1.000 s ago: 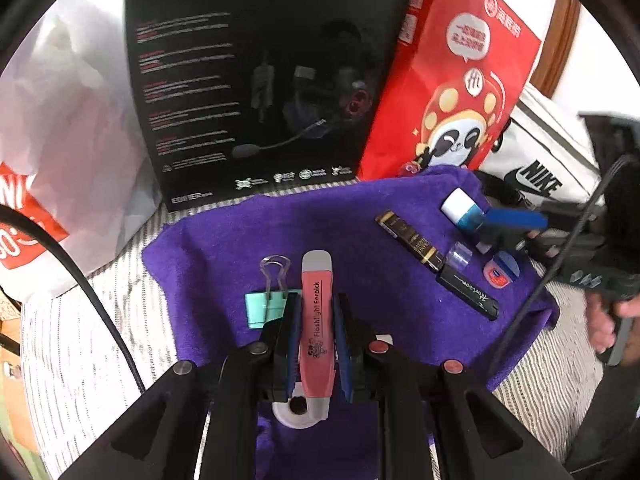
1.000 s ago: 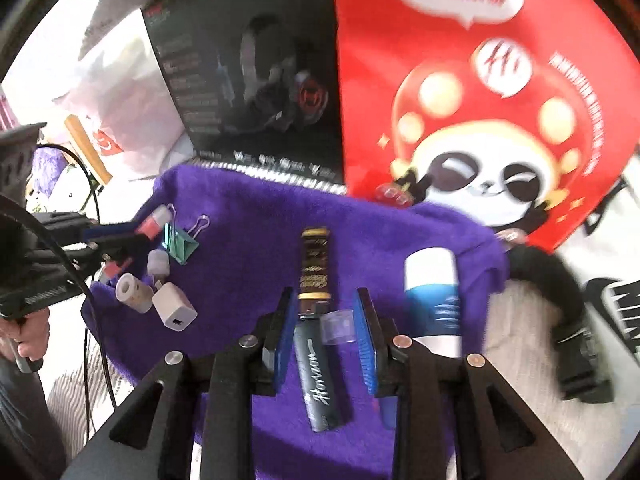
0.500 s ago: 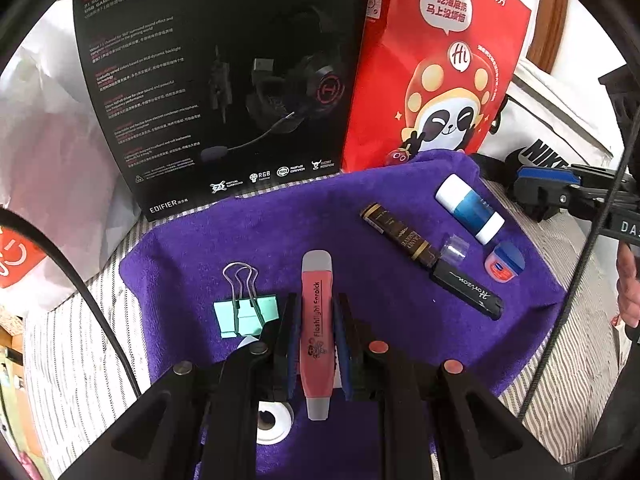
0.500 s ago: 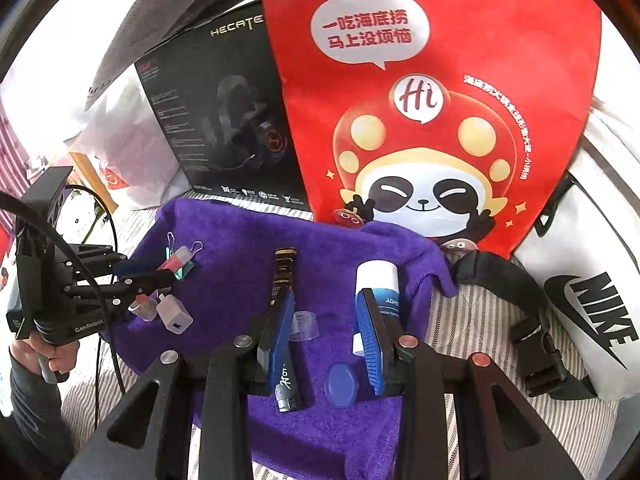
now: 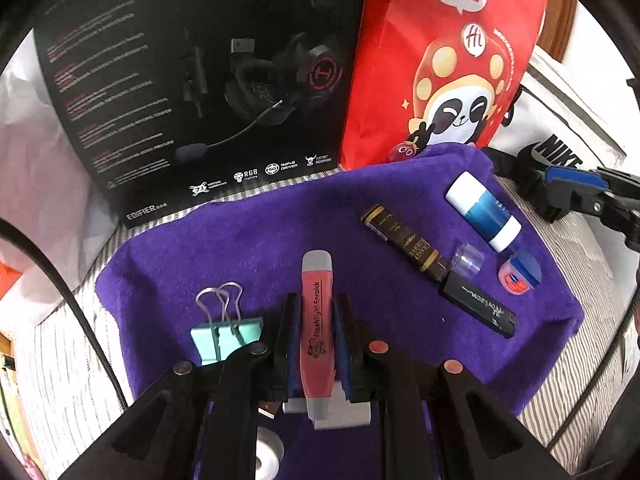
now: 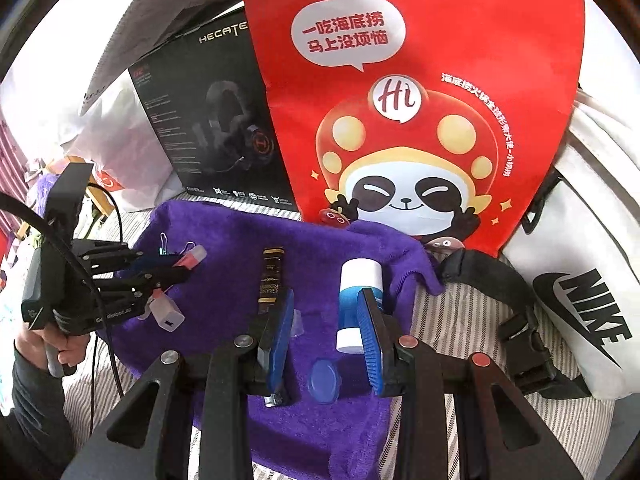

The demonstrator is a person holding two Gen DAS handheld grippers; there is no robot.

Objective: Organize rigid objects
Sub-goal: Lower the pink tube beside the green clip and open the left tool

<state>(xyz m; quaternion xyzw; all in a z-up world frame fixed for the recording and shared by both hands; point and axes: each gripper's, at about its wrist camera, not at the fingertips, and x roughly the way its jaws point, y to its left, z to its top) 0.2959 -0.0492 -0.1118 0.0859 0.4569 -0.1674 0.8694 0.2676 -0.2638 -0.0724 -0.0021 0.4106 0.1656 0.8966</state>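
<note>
A black headset box [image 5: 192, 80] and a red panda bag [image 6: 400, 100] stand side by side at the far edge, the box on the left. To the right lies a white Nike bag [image 6: 588, 280]. All of it sits on a striped surface [image 6: 460, 320] (a bed or a desk, I cannot tell which). A purple towel [image 5: 260, 240] is spread on it in front of the box and bag, and the small things lie on the towel.

The left tongs [image 5: 316, 320] are clamped on a pink pen [image 5: 317, 320], which points away along the fingers, its grey tip past them, over the near left part of the towel. Just left of the pen lies a teal binder clip [image 5: 226, 336], wire handles pointing far. Under the tongs, at the near edge, are a white charger [image 6: 166, 314] and a white tape roll [image 5: 268, 454].

The right tongs [image 6: 326, 320] stand partly open and hold nothing, above the near right part of the towel. Beside their right finger lies a blue-and-white tube [image 5: 482, 210]. At their left finger lies a long dark brown tube [image 5: 406, 242], end to end with a black pen [image 5: 478, 304]. A clear cap [image 5: 467, 258] sits between the two tubes, and a small pink-and-blue tin [image 5: 519, 272] lies near it, just beside the blue-and-white tube's near end.
</note>
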